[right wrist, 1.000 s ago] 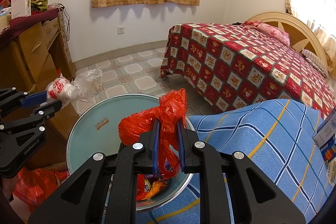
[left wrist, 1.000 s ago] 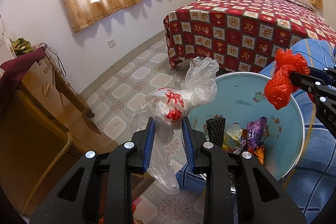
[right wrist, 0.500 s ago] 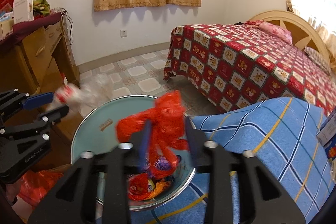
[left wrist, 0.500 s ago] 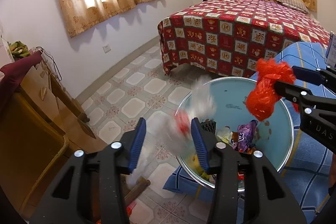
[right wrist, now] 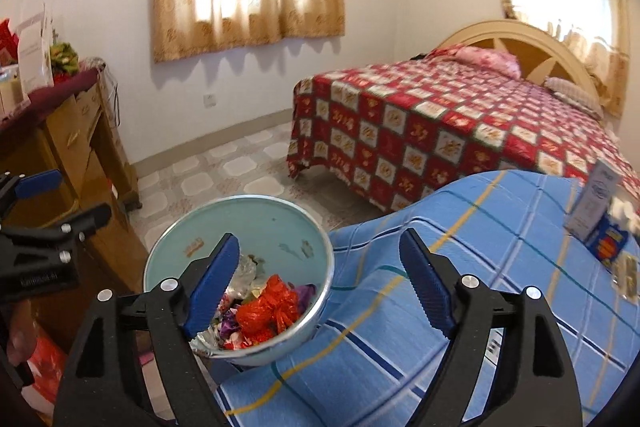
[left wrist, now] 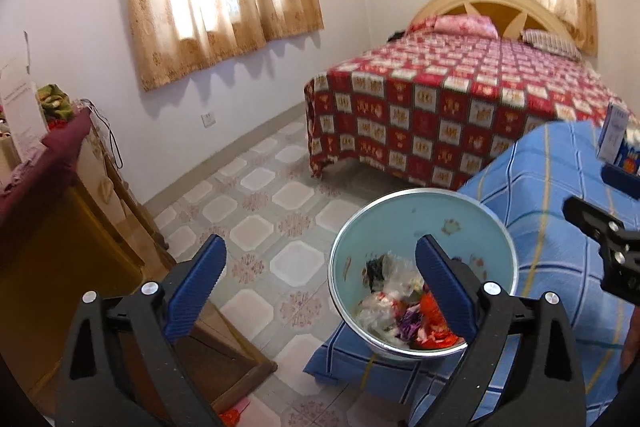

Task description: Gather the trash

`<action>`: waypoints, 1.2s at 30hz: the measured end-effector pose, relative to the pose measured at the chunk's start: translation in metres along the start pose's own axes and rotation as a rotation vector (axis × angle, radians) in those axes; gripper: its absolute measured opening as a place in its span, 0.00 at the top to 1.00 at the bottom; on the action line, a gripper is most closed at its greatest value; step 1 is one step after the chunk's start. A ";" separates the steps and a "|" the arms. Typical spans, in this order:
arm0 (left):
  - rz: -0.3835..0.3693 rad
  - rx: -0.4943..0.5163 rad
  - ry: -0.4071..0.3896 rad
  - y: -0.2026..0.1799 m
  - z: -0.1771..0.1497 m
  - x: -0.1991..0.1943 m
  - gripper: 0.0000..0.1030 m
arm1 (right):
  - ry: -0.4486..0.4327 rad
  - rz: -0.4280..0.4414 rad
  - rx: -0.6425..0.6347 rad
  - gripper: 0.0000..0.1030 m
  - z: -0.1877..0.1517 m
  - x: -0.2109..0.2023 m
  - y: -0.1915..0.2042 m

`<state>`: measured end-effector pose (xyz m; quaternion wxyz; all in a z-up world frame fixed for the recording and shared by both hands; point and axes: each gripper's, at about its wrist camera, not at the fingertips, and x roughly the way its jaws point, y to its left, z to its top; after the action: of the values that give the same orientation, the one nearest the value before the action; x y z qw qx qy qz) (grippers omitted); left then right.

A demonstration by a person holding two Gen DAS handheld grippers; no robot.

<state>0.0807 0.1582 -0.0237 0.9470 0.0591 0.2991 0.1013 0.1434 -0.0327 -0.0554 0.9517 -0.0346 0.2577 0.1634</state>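
A pale blue metal basin (left wrist: 404,211) sits at the corner of a surface covered with blue checked cloth (left wrist: 556,255); it also shows in the right wrist view (right wrist: 264,219). In it lie a clear plastic bag with red print (left wrist: 380,303), a red plastic bag (right wrist: 268,311) and other wrappers. My left gripper (left wrist: 320,287) is open and empty above and left of the basin. My right gripper (right wrist: 320,283) is open and empty above the basin's right rim. Each gripper shows at the edge of the other's view.
A bed with a red patterned cover (left wrist: 460,99) stands beyond. A wooden cabinet (left wrist: 60,227) with a maroon cloth is at the left. Boxes (right wrist: 600,223) stand on the blue cloth at the right. A red bag (right wrist: 44,367) lies low left. The floor is tiled (left wrist: 272,203).
Both grippers opened and drew back upward. The clear bag dropped from the left gripper and the red bag from the right; both now lie in the basin.
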 end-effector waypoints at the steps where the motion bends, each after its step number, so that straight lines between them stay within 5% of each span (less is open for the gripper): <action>1: 0.001 -0.002 -0.011 0.001 0.002 -0.004 0.08 | -0.009 -0.005 0.003 0.18 0.000 -0.005 -0.001; 13: -0.008 -0.018 -0.073 0.004 0.009 -0.032 0.06 | -0.091 -0.077 -0.004 0.18 0.002 -0.054 -0.012; 36: -0.013 -0.019 -0.077 0.004 0.007 -0.038 0.06 | -0.096 -0.092 0.012 0.18 0.001 -0.066 -0.019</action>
<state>0.0540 0.1533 0.0037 0.9590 0.0520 0.2616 0.0958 0.0967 -0.0698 -0.0218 0.9697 -0.0329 0.2108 0.1193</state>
